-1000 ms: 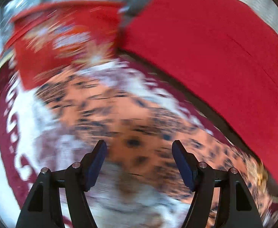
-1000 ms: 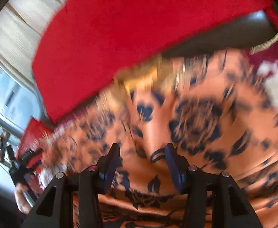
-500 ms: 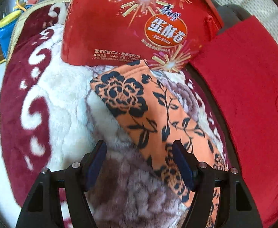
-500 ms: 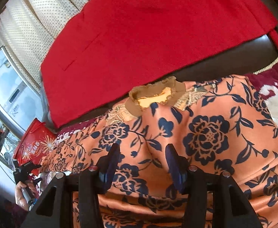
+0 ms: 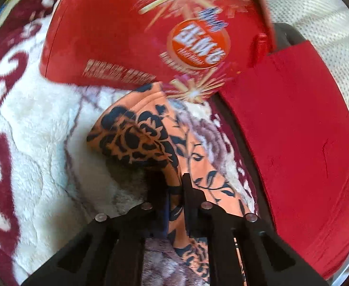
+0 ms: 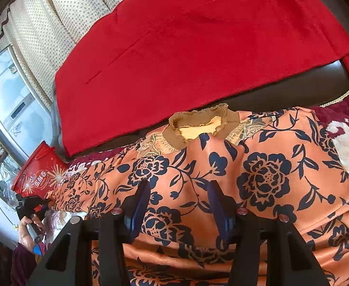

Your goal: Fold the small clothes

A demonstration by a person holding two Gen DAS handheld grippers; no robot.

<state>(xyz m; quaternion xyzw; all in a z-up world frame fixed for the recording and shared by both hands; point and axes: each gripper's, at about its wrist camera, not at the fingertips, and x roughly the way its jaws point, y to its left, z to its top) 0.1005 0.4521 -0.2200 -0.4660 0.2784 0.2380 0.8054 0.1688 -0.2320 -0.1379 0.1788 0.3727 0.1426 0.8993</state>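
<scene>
The red snack box (image 5: 136, 35) stands right at the sleeve (image 5: 136, 140) tip, blocking any way past it. To the right the red cloth (image 5: 298, 147) over the dark sofa edge (image 6: 281, 90) walls that side. Left is bare plush blanket (image 5: 36, 143) — free room. In the right wrist view, the orange floral top (image 6: 265, 178) fills the foreground — no free passage underneath.

garment (image 6: 257, 178) on blanket (image 5: 43, 143) | box (image 5: 138, 35) beyond sleeve end | cloth (image 6: 198, 47) behind garment
</scene>
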